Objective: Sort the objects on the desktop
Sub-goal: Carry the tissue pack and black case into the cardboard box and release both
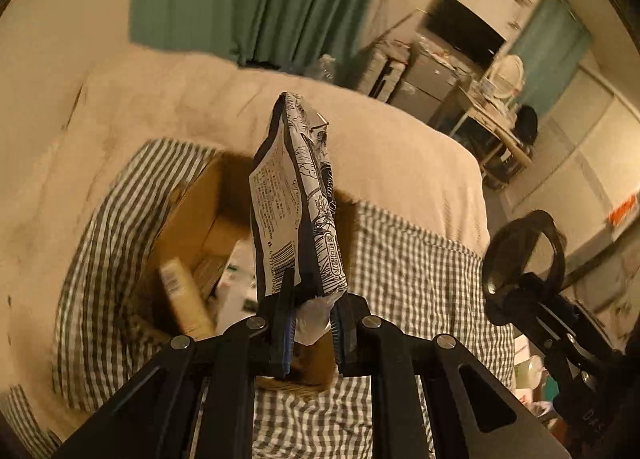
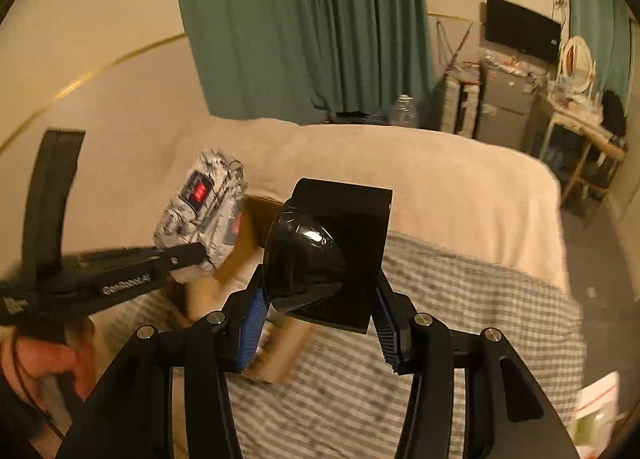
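The left claw (image 1: 314, 323) is nipped nearly closed on the bottom edge of a black-and-white printed snack packet (image 1: 294, 215), whose long axis runs straight out along the fingers and away from the claw; directly beyond and below it sits an open cardboard box (image 1: 200, 219) on the checked cloth (image 1: 420, 283) of the bed, so this hand looks the nearer to the box; inside lie a pale flat carton (image 1: 186, 295) and some white, green-printed items, too blurred to name. The right claw (image 2: 320, 323) stands part-way open, clamped across a glossy black glasses-like case (image 2: 324, 259) held above the bed, with the box's near corner just under and to the left of it.
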Motion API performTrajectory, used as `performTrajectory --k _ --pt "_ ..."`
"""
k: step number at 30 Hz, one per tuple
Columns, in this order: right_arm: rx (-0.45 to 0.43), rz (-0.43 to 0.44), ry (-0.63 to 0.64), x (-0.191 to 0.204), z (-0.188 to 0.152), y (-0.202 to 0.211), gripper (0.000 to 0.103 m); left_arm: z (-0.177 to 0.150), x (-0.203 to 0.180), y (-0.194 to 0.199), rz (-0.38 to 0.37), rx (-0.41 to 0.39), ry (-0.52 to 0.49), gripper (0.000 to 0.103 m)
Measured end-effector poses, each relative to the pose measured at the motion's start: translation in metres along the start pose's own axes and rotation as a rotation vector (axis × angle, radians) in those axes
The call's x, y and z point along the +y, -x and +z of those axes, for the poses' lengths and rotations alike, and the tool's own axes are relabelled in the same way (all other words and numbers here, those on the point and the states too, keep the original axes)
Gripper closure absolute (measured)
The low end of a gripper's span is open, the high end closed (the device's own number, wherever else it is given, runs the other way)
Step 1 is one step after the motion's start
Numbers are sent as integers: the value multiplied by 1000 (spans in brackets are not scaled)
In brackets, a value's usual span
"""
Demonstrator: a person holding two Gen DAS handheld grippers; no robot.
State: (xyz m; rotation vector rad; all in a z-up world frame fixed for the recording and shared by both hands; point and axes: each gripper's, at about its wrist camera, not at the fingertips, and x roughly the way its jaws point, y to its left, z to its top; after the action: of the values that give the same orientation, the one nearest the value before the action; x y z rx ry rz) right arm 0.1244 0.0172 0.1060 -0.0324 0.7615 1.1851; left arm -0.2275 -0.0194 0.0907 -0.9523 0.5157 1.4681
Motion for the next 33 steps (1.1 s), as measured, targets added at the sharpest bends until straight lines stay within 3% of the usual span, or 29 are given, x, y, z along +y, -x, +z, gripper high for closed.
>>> performTrajectory --k 2,4,10,14,18,19,20,21,22,24,28,29,31,33 --pt "20 34 -12 17 0 -15 56 -2 19 -10 11 33 -6 88" --pt "47 59 3 36 -2 -34 56 -6 31 -21 70 62 -65 88" --pt "131 67 49 71 -14 -87 56 -12 61 -39 124 67 -104 88" --pt "157 79 21 73 -20 -112 55 -18 67 -42 123 61 -158 88" --pt "170 104 -7 66 -19 -129 55 -18 73 -47 86 47 -150 87" --pt "165 107 -11 66 -21 -129 55 -17 74 -49 82 42 -147 84" --pt "158 108 -12 63 -18 -132 47 -16 73 -49 85 39 -148 82" --pt "146 103 -16 61 -18 -131 36 -15 70 -49 93 37 -158 72" --pt "138 100 -19 61 -19 -130 35 -15 67 -48 94 35 -165 58" --pt "121 107 -33 55 -18 -126 35 -17 58 -44 104 13 -189 39" --pt "88 103 -49 47 -12 -111 35 -21 35 -31 100 -35 -266 37" --pt "81 98 -49 45 -12 -106 35 -21 31 -28 102 -43 -275 34" --pt "60 79 -51 41 -10 -95 35 -22 17 -17 106 -75 -277 18" --pt "41 31 -45 35 -9 -82 31 -23 9 -7 100 -102 -251 14"
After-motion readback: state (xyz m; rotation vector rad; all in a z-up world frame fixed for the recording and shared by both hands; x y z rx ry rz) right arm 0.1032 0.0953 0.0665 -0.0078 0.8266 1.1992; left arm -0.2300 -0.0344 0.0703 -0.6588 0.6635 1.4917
